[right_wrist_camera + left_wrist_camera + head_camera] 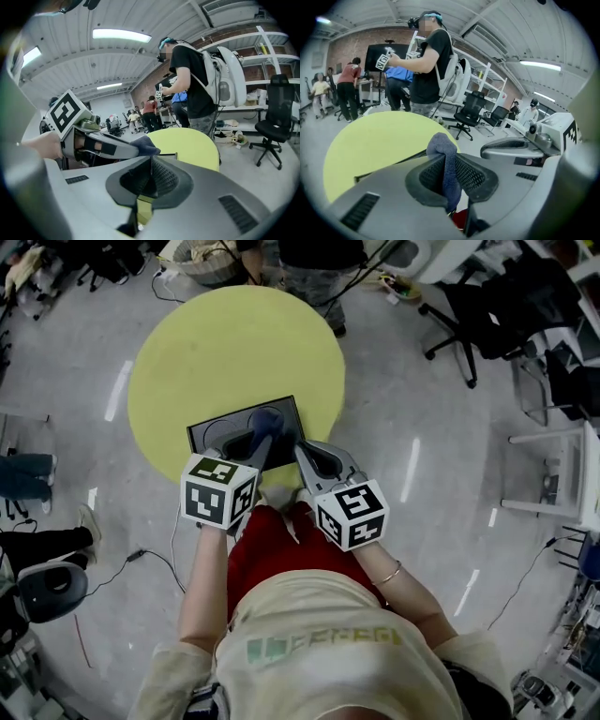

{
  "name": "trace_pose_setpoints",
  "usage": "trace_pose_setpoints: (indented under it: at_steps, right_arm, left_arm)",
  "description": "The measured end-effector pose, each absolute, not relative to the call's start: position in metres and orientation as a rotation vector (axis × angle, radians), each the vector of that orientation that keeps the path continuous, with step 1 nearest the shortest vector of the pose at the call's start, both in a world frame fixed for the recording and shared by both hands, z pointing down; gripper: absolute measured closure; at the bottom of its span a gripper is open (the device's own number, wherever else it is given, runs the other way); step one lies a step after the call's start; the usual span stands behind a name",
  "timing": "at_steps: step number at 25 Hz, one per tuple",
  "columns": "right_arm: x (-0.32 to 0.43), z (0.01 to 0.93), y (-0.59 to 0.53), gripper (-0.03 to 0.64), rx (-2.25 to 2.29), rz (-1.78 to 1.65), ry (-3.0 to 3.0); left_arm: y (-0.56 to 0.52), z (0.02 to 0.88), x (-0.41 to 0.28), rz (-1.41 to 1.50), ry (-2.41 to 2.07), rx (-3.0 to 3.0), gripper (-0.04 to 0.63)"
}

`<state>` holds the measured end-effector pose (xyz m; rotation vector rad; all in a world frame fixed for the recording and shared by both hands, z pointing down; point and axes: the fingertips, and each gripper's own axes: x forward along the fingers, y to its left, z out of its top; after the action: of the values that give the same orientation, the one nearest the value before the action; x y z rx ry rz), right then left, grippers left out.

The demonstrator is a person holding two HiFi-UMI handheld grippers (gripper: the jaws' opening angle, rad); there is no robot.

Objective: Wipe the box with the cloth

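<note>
A flat dark box (211, 432) lies on the near part of a round yellow table (187, 352). My left gripper (255, 439) reaches over the box and is shut on a blue cloth (266, 420), which bunches up past the fingertips. In the left gripper view the cloth (443, 145) is pinched between the ribbed pads of my left gripper (449, 180) and hangs down behind them. My right gripper (302, 450) sits just right of the left one at the box's near right corner. Its jaws (150, 176) are shut with nothing between them. The cloth (146, 145) and box edge (169, 155) show beyond.
A person in black (314, 259) stands at the table's far side, seen also as the person (429, 56) holding grippers. Office chairs (487, 310) stand back right, a white rack (562, 474) at the right. Cables (141, 557) run over the floor at the left.
</note>
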<state>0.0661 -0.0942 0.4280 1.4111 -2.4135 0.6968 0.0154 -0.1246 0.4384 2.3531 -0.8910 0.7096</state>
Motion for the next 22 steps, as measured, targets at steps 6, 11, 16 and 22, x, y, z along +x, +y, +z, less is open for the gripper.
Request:
trace_pose_setpoints:
  at_steps: [6,11,16,22]
  right_arm:
    - [0.135,0.429,-0.082,0.578,1.47,0.722,-2.396]
    - [0.159,0.431,-0.077,0.578,1.508,0.73,-2.373]
    - [0.146,0.434,-0.069,0.578,1.482,0.723,-2.363]
    - [0.095,0.436,-0.064,0.578,1.42,0.718,-2.372]
  left_arm:
    - [-0.113,0.452,0.104,0.7,-0.783,2.35,0.532]
    - [-0.106,0.474,0.125,0.714,-0.769,2.309,0.532]
    - [-0.099,0.483,0.112,0.722,-0.789,2.299,0.532]
    - [-0.094,0.487,0.06,0.725,-0.837,2.273,0.532]
